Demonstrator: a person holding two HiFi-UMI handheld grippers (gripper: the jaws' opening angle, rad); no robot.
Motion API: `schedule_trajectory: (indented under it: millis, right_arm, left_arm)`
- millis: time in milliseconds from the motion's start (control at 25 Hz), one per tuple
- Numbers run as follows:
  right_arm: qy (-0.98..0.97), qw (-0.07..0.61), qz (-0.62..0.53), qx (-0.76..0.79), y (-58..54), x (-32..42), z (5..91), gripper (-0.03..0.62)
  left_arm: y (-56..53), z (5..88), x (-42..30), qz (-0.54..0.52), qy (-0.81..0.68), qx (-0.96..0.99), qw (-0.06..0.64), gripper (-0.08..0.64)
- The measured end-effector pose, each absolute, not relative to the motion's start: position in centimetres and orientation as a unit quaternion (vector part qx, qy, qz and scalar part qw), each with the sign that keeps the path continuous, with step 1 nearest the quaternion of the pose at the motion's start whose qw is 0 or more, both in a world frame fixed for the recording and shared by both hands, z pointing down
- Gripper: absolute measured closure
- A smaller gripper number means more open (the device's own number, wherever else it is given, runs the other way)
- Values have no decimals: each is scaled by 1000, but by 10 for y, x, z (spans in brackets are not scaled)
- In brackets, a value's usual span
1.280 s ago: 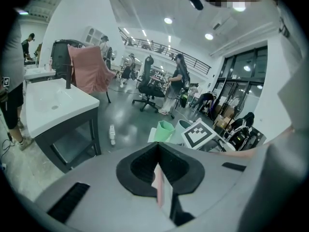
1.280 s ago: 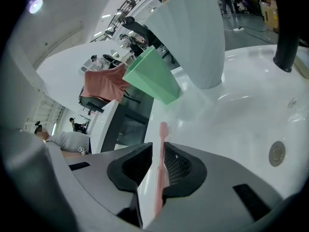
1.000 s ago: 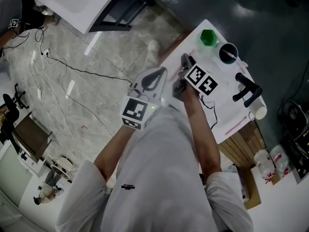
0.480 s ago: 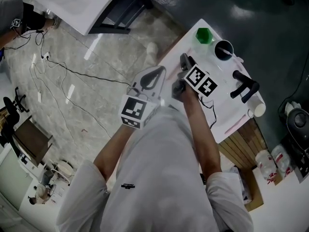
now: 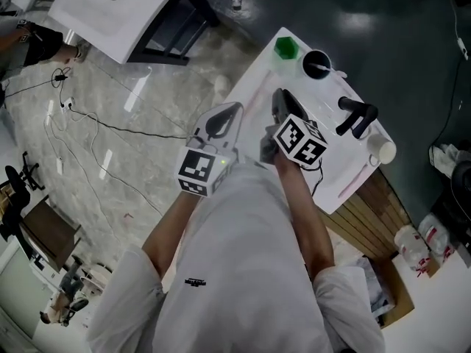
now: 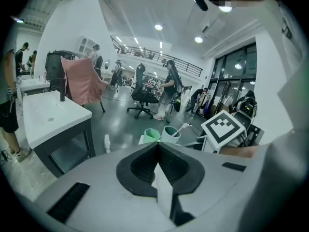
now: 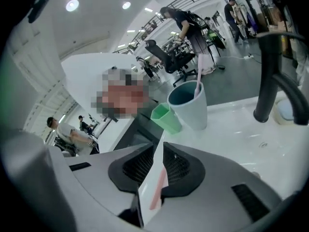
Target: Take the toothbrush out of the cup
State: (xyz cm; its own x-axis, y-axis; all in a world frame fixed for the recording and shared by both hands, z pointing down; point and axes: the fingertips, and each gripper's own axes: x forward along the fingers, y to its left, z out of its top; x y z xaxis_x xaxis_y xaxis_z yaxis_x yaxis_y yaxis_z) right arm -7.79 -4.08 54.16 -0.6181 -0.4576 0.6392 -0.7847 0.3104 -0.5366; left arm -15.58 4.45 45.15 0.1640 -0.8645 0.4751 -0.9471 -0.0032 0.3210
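The toothbrush (image 7: pixel 197 79) stands in the pale teal cup (image 7: pixel 190 111), leaning against the rim with its pinkish handle poking up above it. So the task's one real step, the lift-out, is not yet done; the step in hand is judged to be the approach. The cup sits on the white counter (image 7: pixel 241 149), ahead of the right gripper (image 7: pixel 158 144) and a little to the right of its fingertips, clearly apart from them. A green cup (image 7: pixel 166 118) stands just beside it on the side nearer the fingers' centre line, and a black faucet (image 7: pixel 266 81) rises farther off to the right.

The right gripper's jaws have just been closing and now stand only narrowly apart, pinching nothing. Through the slit only white counter and a faint pink streak show, and it cannot be told what the streak is. The left gripper (image 6: pixel 157 143) hangs off the counter's edge with its tips pressed together and empty, the cup far beyond them.

The next move seems to call for spreading the right jaws again. They would then travel forward and slightly right until the fingertips flank the exposed handle above the rim, clear of the green cup, and close on the handle. From there the brush should be drawn upward along its own lean so that the cup does not tip.
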Motion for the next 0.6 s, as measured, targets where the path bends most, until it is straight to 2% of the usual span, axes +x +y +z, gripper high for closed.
schedule_trajectory:
  millis: [600]
  right_arm:
    - [-887,118,286,344,-12,0,426,578]
  left_arm:
    - [58,402,-97,65,-638,734,225,560]
